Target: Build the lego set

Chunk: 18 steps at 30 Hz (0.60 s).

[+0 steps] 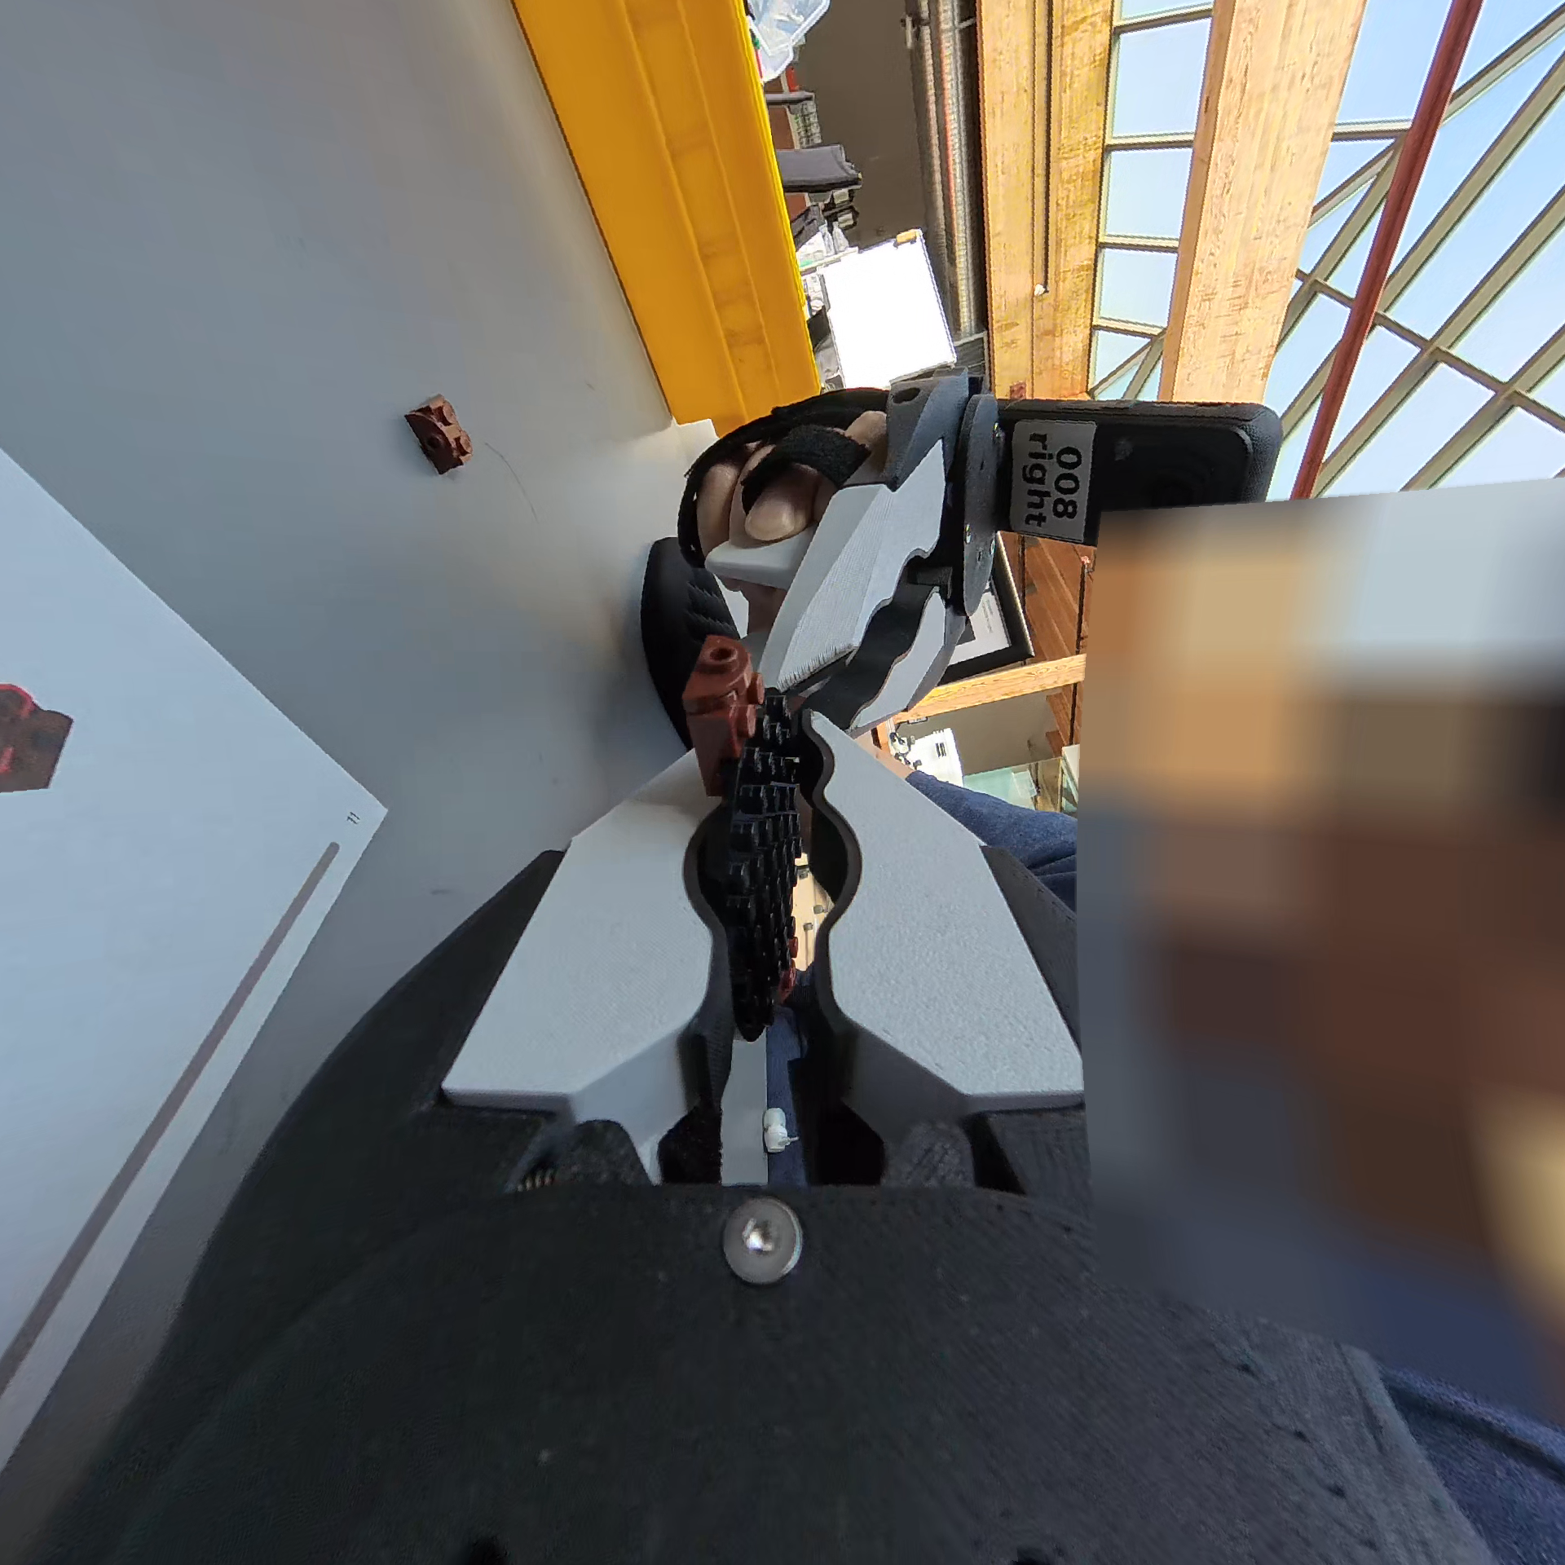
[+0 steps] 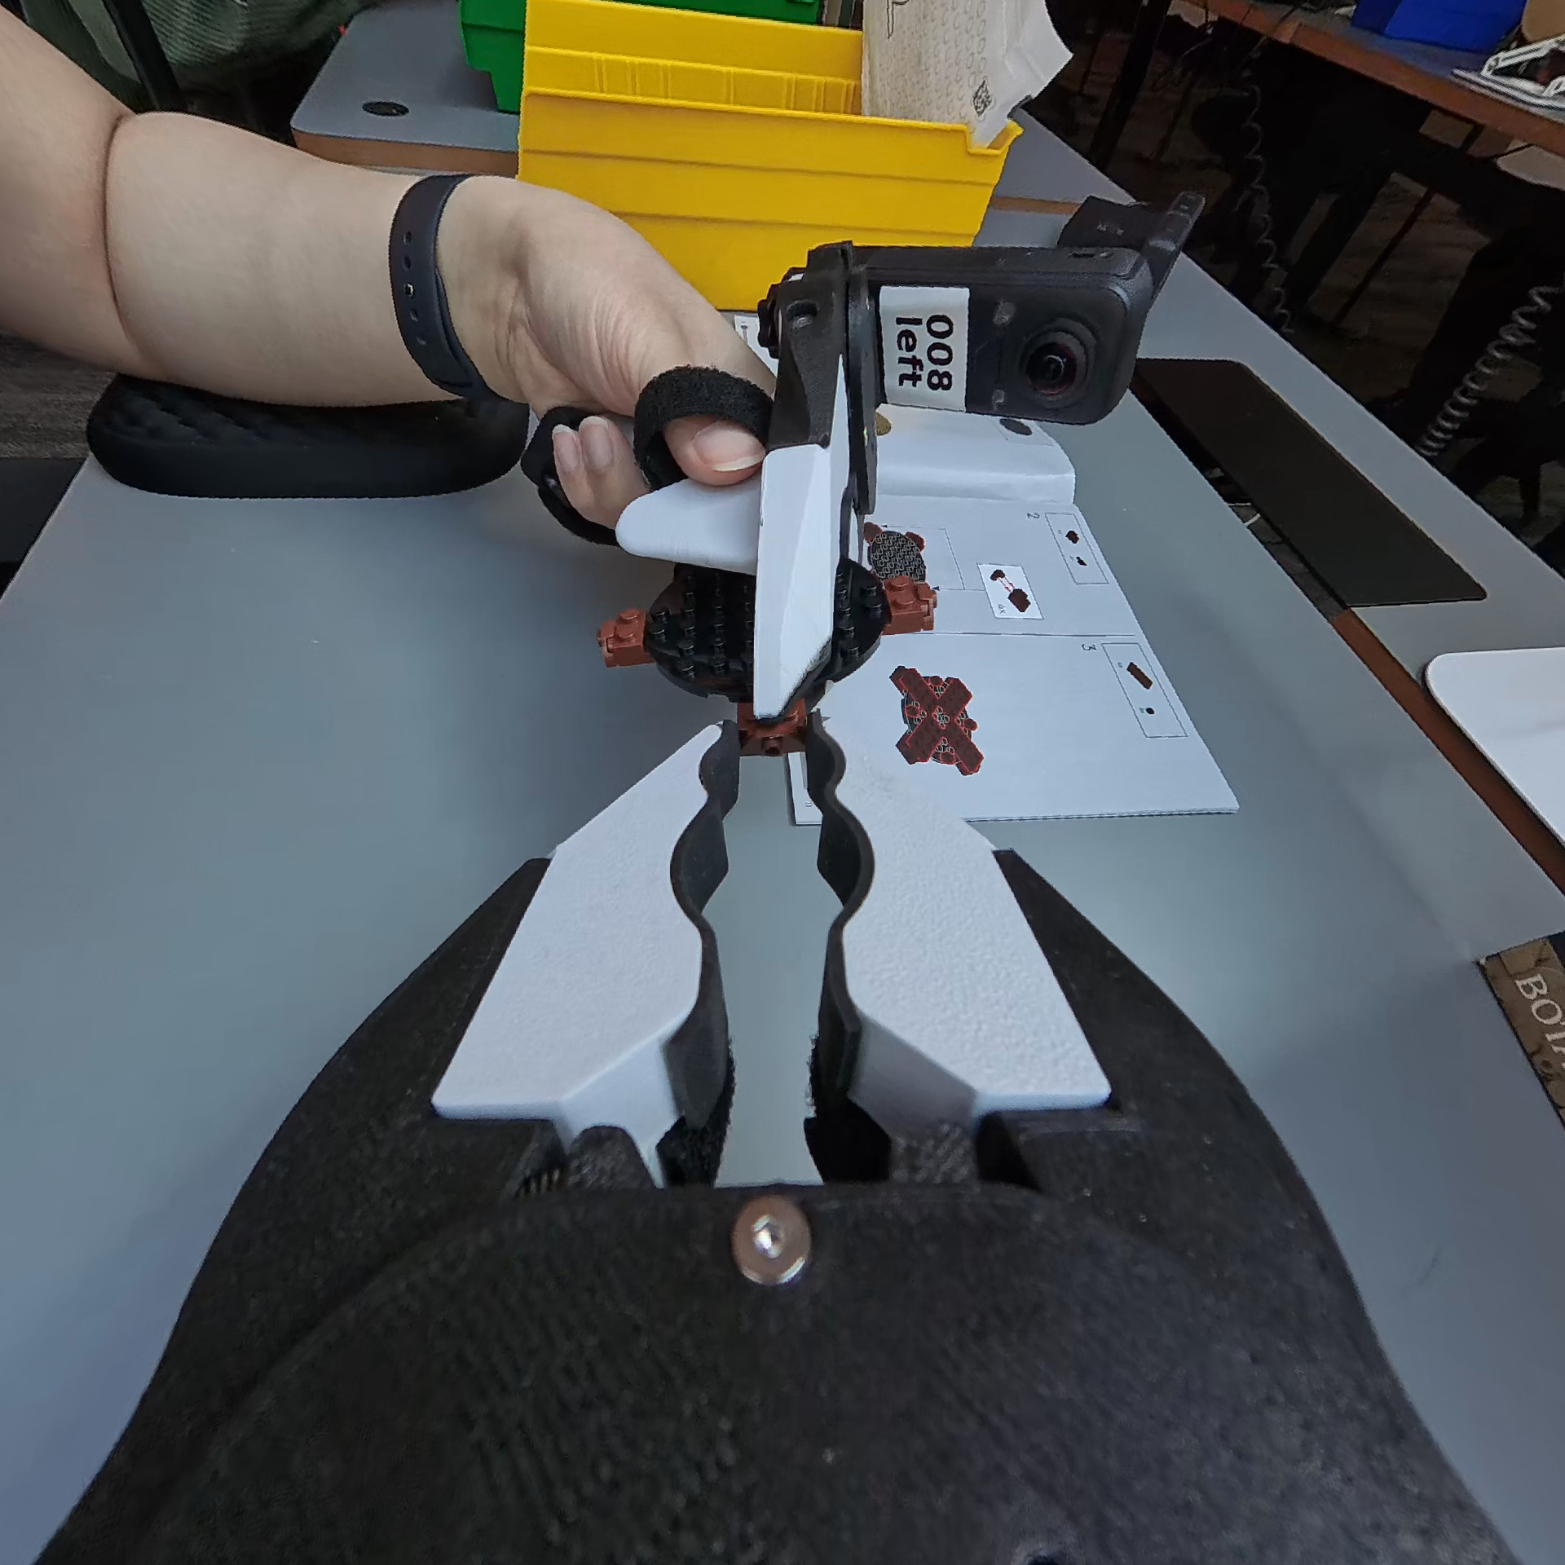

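My left gripper (image 1: pixel 766 737) is shut on a round black studded plate (image 1: pixel 762 864) and holds it on edge above the grey table (image 2: pixel 296 720). In the right wrist view the plate (image 2: pixel 703 627) carries brown bricks on its left (image 2: pixel 625 637) and right (image 2: pixel 910 603) rims. My right gripper (image 2: pixel 769 730) is closed on a third brown brick (image 2: pixel 769 741) at the plate's lower rim, fingertips touching both its sides. That brick (image 1: pixel 720 703) and the right gripper (image 1: pixel 804 690) also show in the left wrist view. One left finger (image 2: pixel 796 576) covers the plate's middle.
A loose brown piece (image 1: pixel 439 434) lies on the table. An open instruction booklet (image 2: pixel 1033 720) lies under the plate. A yellow bin (image 2: pixel 745 152) and a green bin (image 2: pixel 491 42) stand behind. A black wrist rest (image 2: pixel 279 440) lies left, a black mat (image 2: pixel 1296 483) right. Only a small space, under 4 cm, lies between the two pairs of fingers.
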### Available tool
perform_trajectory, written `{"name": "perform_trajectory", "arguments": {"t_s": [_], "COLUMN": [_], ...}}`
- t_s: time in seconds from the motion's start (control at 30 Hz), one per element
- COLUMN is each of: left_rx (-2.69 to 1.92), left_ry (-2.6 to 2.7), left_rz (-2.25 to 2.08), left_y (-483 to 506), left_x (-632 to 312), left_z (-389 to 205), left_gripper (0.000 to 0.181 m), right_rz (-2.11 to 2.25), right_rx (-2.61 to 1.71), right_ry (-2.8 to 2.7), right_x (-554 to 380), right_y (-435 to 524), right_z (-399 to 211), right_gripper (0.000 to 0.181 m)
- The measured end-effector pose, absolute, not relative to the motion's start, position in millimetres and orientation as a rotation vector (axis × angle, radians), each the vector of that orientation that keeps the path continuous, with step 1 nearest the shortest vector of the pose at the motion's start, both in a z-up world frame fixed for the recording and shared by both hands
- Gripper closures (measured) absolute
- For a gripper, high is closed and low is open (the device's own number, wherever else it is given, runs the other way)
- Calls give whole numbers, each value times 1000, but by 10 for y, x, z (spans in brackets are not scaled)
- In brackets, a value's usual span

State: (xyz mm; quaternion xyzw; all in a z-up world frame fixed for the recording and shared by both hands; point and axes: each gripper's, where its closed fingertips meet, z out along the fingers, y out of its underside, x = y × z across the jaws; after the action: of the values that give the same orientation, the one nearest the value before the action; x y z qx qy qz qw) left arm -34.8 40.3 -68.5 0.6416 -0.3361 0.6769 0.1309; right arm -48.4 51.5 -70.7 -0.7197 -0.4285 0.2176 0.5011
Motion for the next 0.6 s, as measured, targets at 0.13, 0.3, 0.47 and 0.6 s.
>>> {"name": "perform_trajectory", "arguments": {"t_s": [0.13,0.3,0.47,0.6], "left_rx": [1882,1899,1962,2026], "left_ry": [-999,-1045,-1152,-1226], "left_rz": [1988,2103,2325,2444], "left_y": [416,505,651,723], "left_x": [-333,-310,-272,-267], "left_z": [-653,-518,-282,-169], "left_gripper": [174,174,174,174], "right_rz": [520,490,842,1164], "right_rx": [-1718,-1644,-1635,-1594], "right_ry": [-1022,-922,-632,-398], "right_x": [-471,-429,-326,-368], "right_y": [528,616,672,710], "right_z": [-675,-516,-292,-176], "right_gripper": [166,164,145,160]}}
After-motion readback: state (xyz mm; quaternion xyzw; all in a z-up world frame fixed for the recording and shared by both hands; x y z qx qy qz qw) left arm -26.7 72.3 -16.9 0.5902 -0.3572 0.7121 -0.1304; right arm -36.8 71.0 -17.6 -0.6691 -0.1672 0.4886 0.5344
